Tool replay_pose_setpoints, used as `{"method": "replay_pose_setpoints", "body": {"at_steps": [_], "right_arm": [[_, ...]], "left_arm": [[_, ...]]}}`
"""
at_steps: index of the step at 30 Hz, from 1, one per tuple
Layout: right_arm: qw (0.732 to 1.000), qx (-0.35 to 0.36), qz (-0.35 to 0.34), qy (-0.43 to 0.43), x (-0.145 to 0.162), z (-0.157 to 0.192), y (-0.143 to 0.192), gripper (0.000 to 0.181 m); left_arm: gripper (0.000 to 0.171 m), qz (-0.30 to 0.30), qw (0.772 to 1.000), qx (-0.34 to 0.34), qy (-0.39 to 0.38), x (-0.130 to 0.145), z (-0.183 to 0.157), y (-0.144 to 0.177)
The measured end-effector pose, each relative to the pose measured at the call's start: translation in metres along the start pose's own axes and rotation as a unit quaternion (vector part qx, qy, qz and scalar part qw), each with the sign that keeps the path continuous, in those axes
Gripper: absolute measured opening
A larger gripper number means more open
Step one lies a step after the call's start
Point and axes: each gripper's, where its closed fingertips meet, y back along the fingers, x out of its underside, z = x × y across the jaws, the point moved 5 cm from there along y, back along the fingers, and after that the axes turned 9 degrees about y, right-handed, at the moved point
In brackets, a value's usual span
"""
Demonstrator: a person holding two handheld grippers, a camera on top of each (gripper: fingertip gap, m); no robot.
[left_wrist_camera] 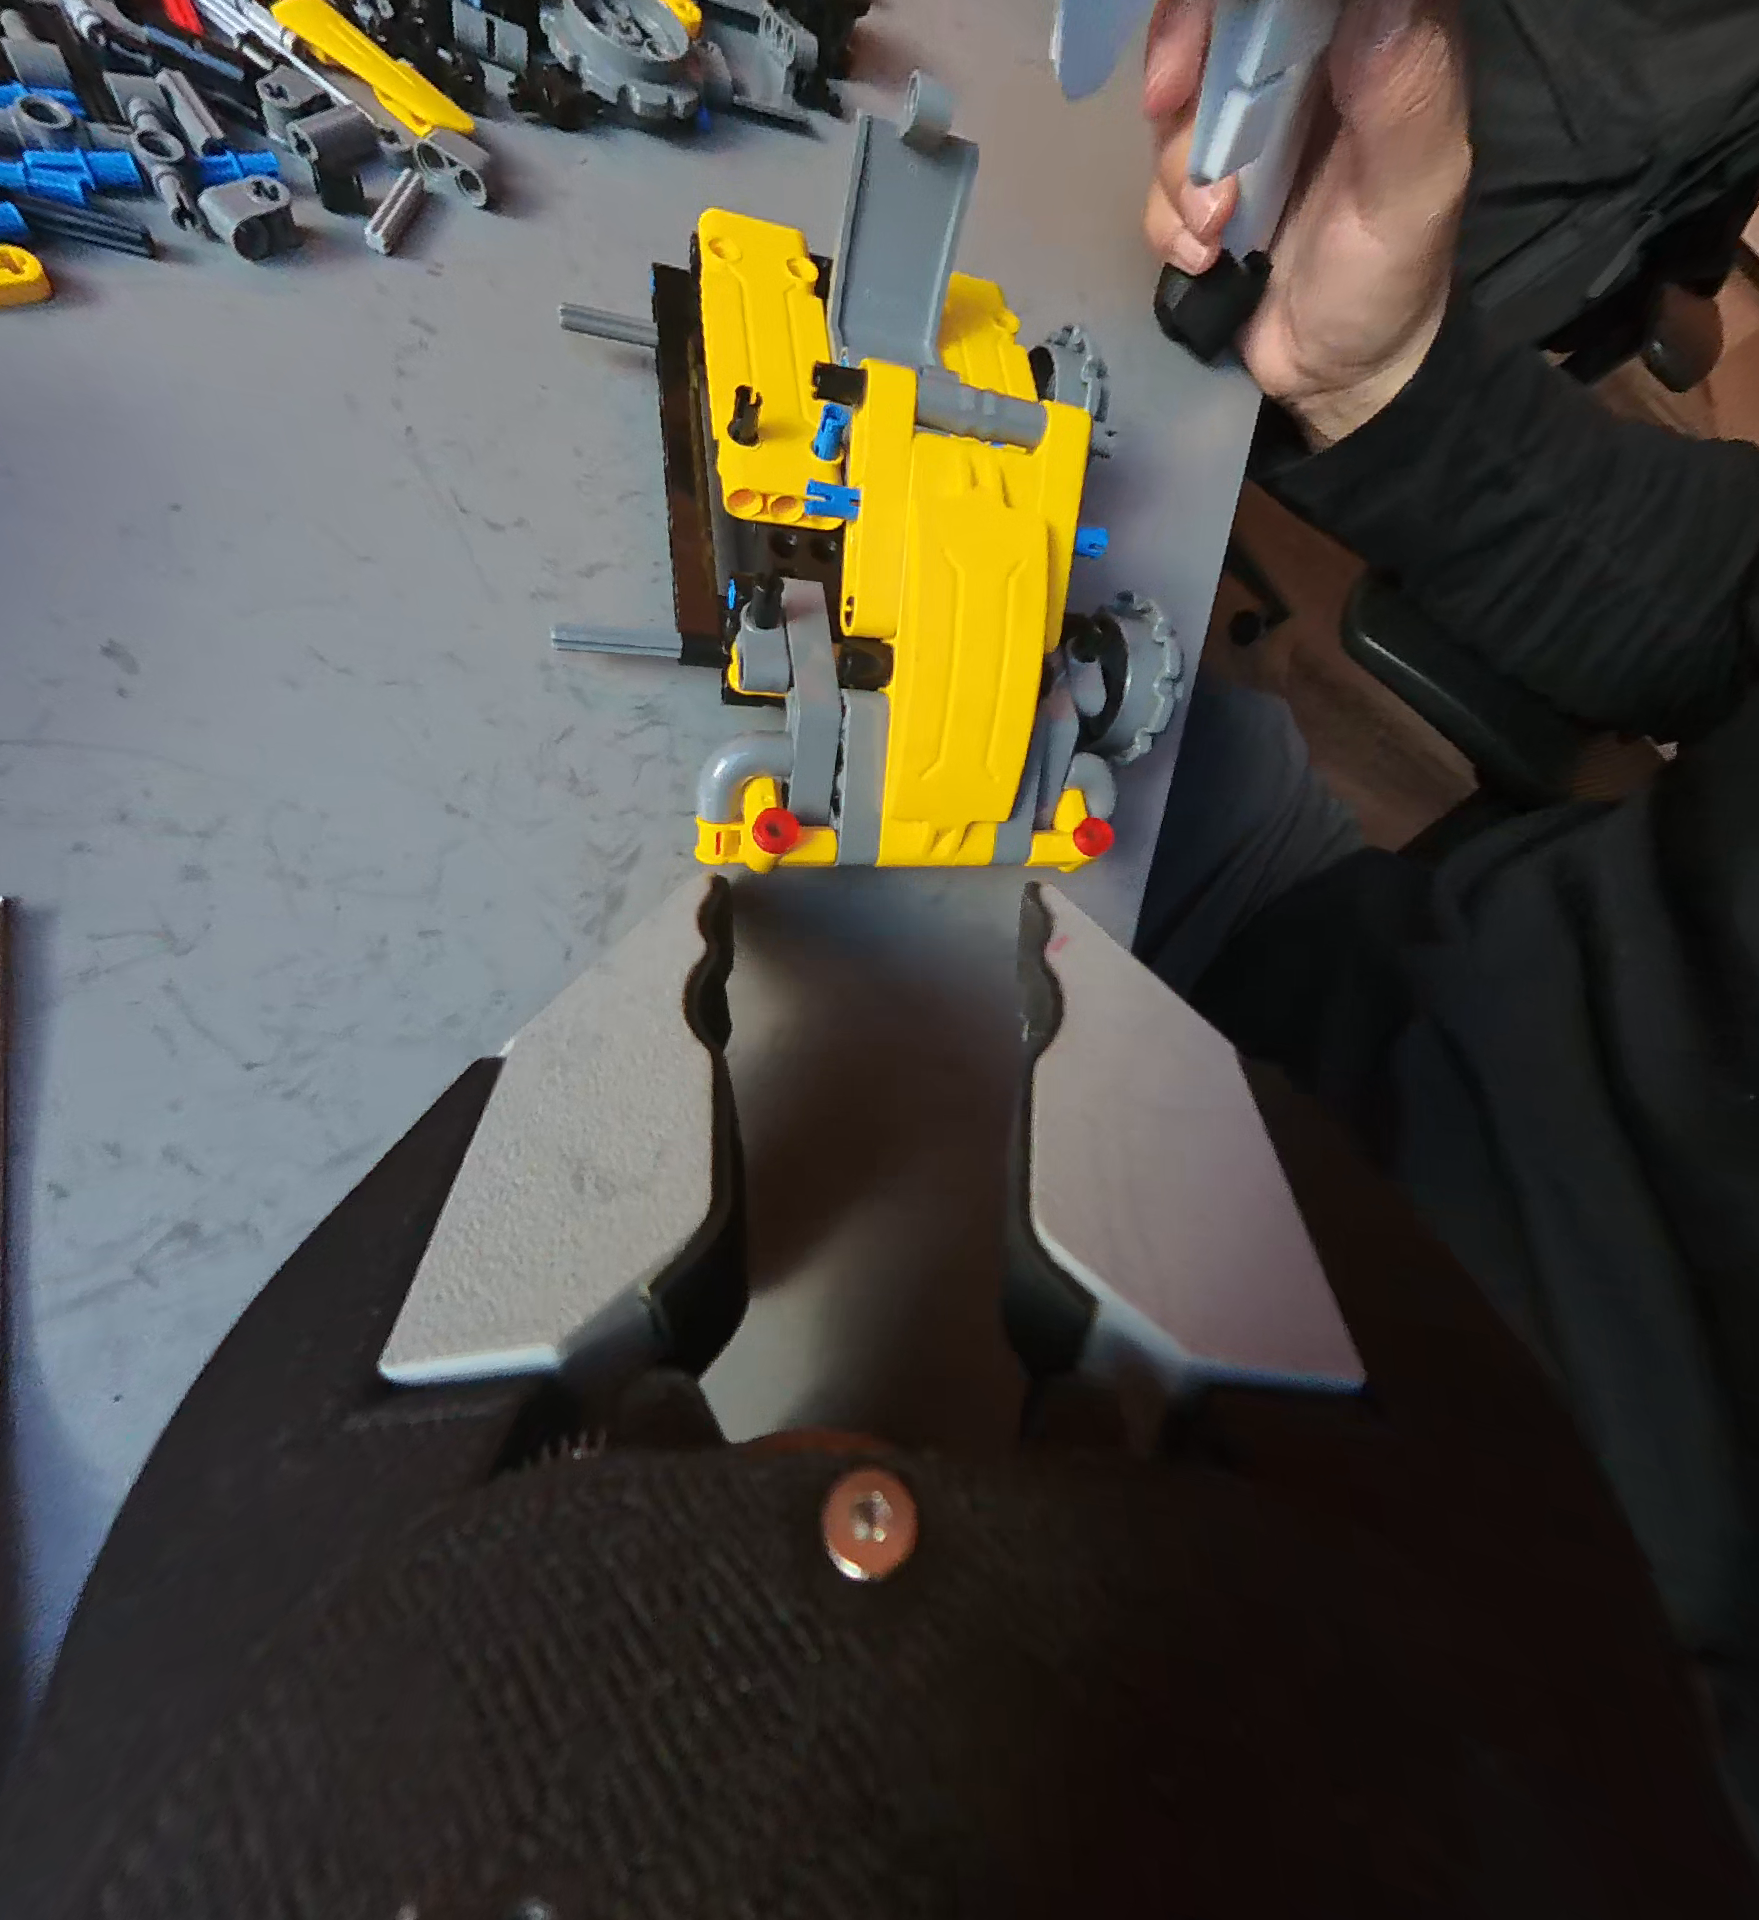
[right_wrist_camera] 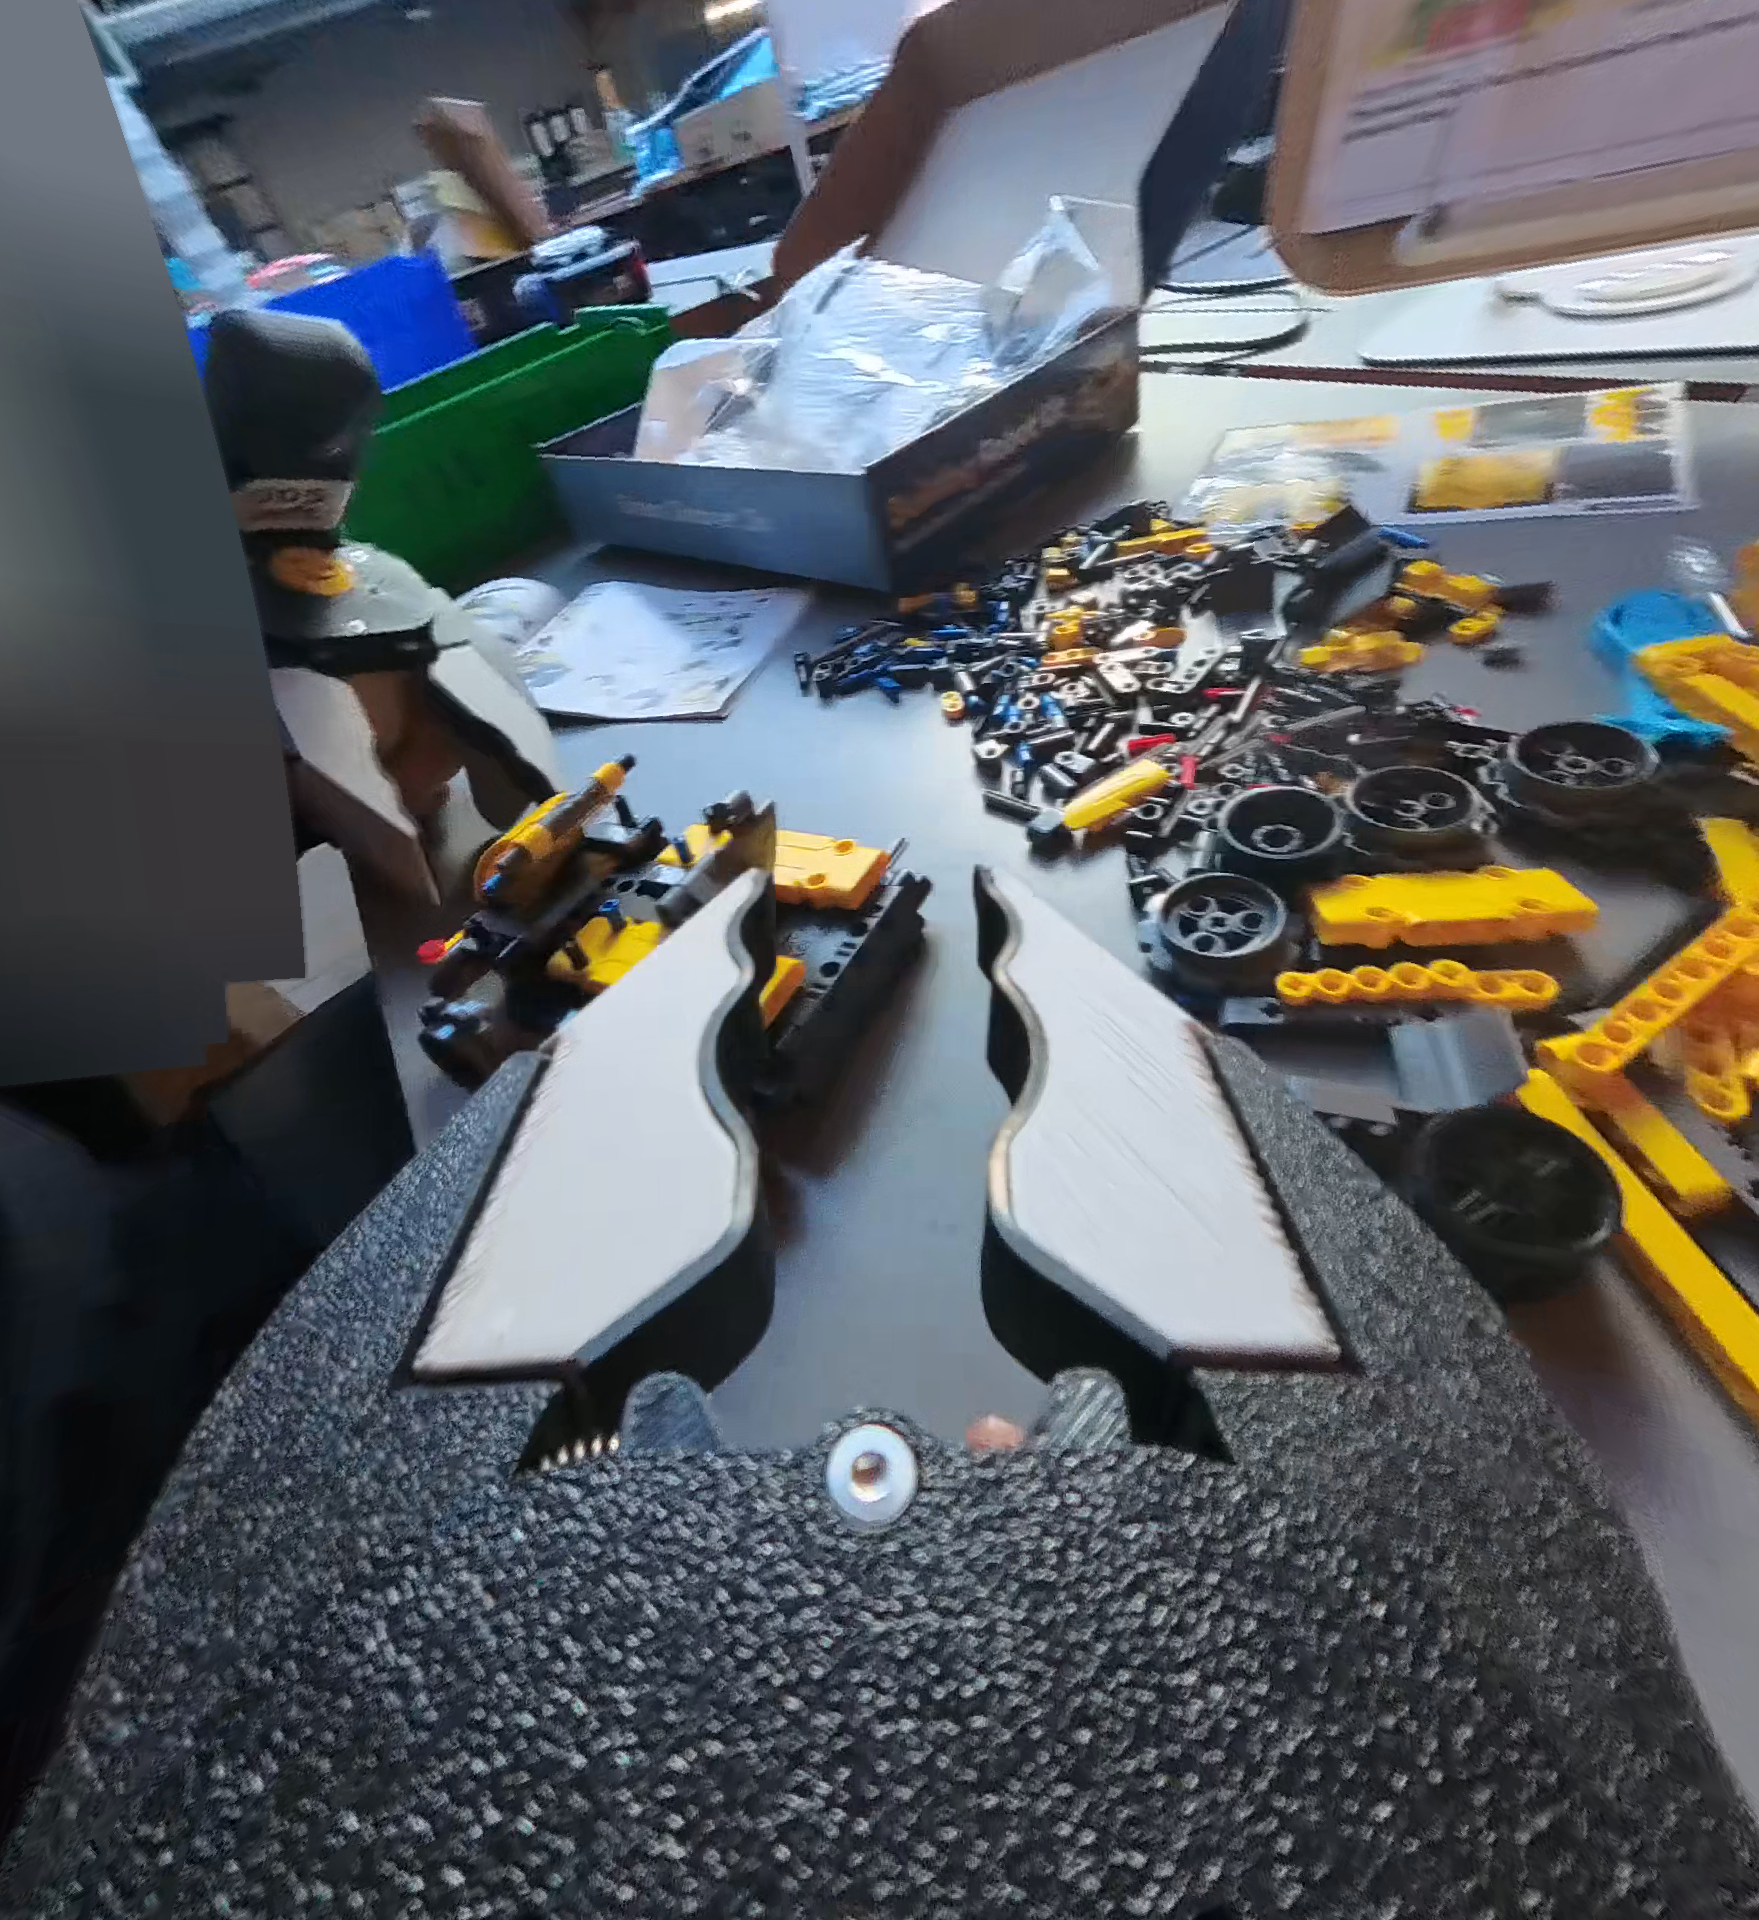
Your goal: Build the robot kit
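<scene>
Both tongs were spread and empty: the left tongs (left_wrist_camera: 873, 904) sat just short of the yellow brick model (left_wrist_camera: 916, 582) on the surface (left_wrist_camera: 283, 623), the right tongs (right_wrist_camera: 870, 894) beside it

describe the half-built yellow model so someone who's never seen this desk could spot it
On the grey table, look just ahead of the open left gripper, near the table's right edge. The half-built yellow model stands apart from the loose parts pile: it is the only assembled block, with two red studs along its near edge.
</scene>
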Motion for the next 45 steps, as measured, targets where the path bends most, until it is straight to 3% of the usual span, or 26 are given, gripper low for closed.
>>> {"method": "replay_pose_setpoints", "body": {"at_steps": [31, 45], "right_arm": [[1.000, -0.003, 0.011, 0.009, 0.001, 0.003, -0.002, 0.032], [1.000, -0.008, 0.019, 0.013, 0.003, 0.004, -0.004, 0.032]], "left_arm": [[0.050, -0.014, 1.000, -0.004, 0.002, -0.002, 0.001, 0.002], [0.054, -0.010, 1.000, 0.025, -0.016, -0.004, -0.016, -0.009]]}}
